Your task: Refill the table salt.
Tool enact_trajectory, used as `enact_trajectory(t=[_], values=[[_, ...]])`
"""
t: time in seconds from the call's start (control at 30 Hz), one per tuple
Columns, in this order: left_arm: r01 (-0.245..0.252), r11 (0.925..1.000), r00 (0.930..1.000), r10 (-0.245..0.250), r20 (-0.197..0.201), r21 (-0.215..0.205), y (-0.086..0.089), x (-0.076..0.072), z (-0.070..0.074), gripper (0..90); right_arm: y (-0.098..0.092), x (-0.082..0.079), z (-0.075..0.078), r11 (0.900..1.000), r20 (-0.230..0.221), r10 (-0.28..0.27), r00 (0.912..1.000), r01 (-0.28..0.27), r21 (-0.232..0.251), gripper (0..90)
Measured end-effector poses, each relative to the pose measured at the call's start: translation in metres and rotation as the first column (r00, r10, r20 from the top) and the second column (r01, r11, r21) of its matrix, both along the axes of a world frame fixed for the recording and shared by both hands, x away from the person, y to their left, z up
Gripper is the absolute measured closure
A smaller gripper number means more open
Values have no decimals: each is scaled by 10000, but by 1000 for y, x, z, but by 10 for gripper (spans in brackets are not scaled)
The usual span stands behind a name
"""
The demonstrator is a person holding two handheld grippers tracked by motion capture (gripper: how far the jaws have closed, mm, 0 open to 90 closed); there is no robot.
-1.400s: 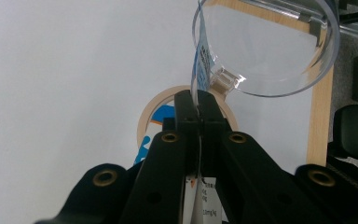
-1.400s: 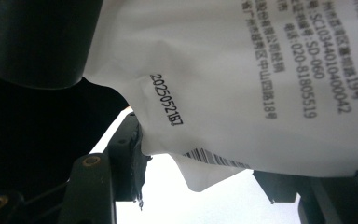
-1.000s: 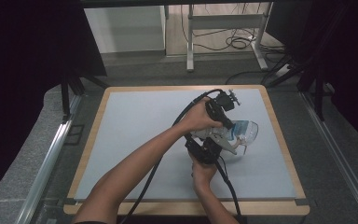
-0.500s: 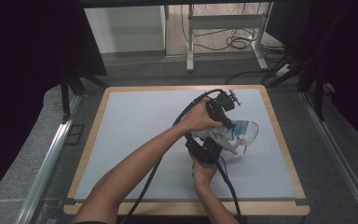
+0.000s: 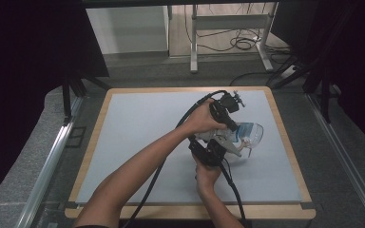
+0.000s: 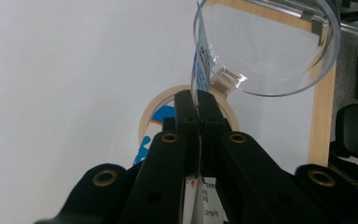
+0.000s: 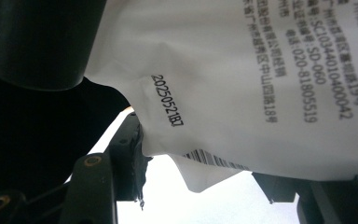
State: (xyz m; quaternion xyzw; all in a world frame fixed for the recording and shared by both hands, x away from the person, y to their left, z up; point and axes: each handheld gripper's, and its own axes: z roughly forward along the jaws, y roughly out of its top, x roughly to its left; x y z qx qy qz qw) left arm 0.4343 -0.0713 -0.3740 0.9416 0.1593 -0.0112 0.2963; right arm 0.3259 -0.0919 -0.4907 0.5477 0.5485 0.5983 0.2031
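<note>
Both grippers work one printed packet (image 5: pixel 241 134) near the table's (image 5: pixel 138 123) right edge. The left gripper (image 6: pixel 198 109) pinches its thin edge, jaws pressed together; the right gripper (image 5: pixel 223 145) has it between half-spread jaws, grip unclear. Seemingly tearing it open beside a clear cup (image 6: pixel 279 51); next calls for a firm opposing pull.

My 2 black two-jaw grippers, the left gripper (image 6: pixel 198 100) and the right gripper (image 7: pixel 200 154), carry brass-coloured rivets on their jaws. The thin white plastic packet (image 7: pixel 242 84) bears black printed characters, a black date stamp and a black-and-white barcode; its other face (image 6: pixel 200 65) shows blue and white print. The round clear plastic container (image 6: pixel 270 46) is colourless with a faint blue tint at the rim. The flat tabletop (image 5: pixel 138 128) is pale blue-grey inside a light wooden border.
</note>
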Motion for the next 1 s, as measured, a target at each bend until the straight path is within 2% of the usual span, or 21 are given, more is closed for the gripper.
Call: enact_trajectory(t=[1.0], values=[[8,10000,10000,-8,24,2,3,-1,2,900,3,-1,1,10000,71,-34,10000,34,12,435]])
